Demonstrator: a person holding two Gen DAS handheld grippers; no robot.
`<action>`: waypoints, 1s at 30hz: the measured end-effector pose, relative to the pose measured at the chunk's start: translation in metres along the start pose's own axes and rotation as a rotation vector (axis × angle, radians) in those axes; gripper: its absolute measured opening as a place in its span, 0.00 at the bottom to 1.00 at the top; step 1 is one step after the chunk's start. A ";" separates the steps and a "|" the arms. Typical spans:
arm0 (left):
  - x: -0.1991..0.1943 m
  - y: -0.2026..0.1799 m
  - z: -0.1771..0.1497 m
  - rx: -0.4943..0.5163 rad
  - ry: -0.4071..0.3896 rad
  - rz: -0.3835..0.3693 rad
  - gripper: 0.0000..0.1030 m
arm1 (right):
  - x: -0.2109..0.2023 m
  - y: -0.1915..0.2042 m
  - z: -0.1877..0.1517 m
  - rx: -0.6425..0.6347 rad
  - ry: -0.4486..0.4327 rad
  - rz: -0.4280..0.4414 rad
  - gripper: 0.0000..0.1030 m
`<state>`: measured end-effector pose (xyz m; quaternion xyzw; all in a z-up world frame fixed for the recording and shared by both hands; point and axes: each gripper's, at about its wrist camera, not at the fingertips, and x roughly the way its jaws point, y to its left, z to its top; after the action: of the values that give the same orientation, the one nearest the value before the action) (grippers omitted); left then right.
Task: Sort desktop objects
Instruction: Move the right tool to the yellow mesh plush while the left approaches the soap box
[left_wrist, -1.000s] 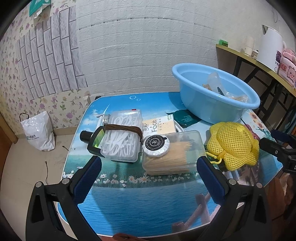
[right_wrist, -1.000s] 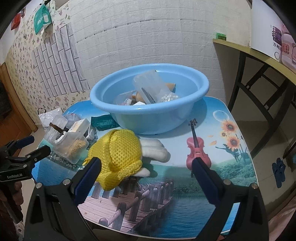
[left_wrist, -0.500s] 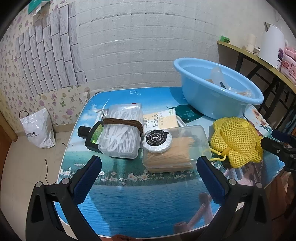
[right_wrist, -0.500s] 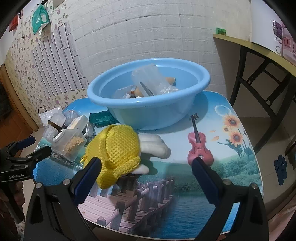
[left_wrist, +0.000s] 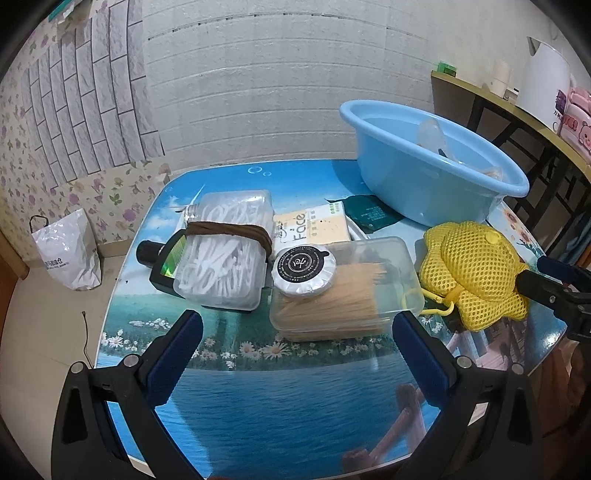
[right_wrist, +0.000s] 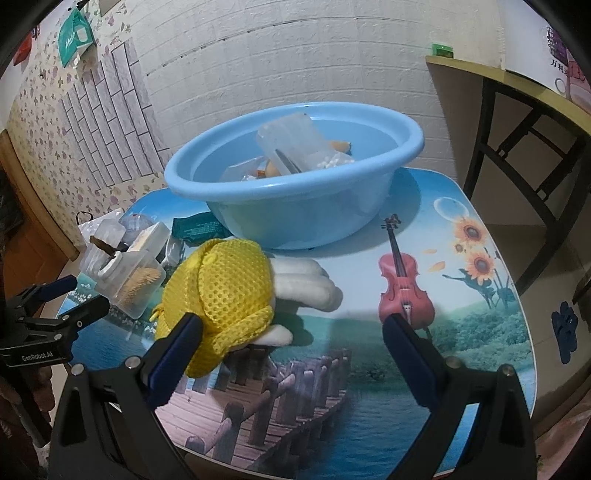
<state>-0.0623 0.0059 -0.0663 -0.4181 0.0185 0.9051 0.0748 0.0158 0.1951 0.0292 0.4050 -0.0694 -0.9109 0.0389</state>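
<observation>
My left gripper (left_wrist: 297, 347) is open, low over the table's near edge, facing a clear box of toothpicks (left_wrist: 345, 291) with a round white soap (left_wrist: 304, 270) on its lid. Left of that lies a clear box of white floss picks (left_wrist: 225, 256) bound by a brown band, over a dark bottle (left_wrist: 159, 264). A yellow mesh pouch (left_wrist: 474, 273) lies to the right. My right gripper (right_wrist: 291, 341) is open; its left finger (right_wrist: 173, 360) is beside the yellow mesh pouch (right_wrist: 221, 291), which rests on white cloth (right_wrist: 310, 286). The blue basin (right_wrist: 295, 184) holds several items.
A tissue pack marked "Face" (left_wrist: 312, 227) and a dark green sachet (left_wrist: 373, 214) lie between the boxes and the blue basin (left_wrist: 428, 181). The picture-printed table (right_wrist: 461, 295) has bare surface at the right. A white bag (left_wrist: 68, 251) sits on the floor; a wooden shelf (right_wrist: 517, 85) stands behind.
Both grippers have drifted slightly forward and lower toward the table; objects look a little larger. Nothing on the table has moved, and both grippers remain open.
</observation>
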 end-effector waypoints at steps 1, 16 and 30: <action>0.001 0.000 0.000 0.000 0.001 -0.003 1.00 | 0.001 0.000 0.000 0.000 0.000 0.003 0.97; 0.013 -0.003 0.000 0.003 0.024 -0.037 1.00 | 0.007 0.011 0.000 -0.027 0.009 0.060 0.97; 0.017 -0.017 0.012 0.016 0.001 -0.101 1.00 | 0.010 0.016 -0.002 -0.043 0.023 0.073 0.96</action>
<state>-0.0799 0.0257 -0.0704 -0.4184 0.0049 0.8998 0.1237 0.0112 0.1777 0.0235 0.4115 -0.0640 -0.9055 0.0817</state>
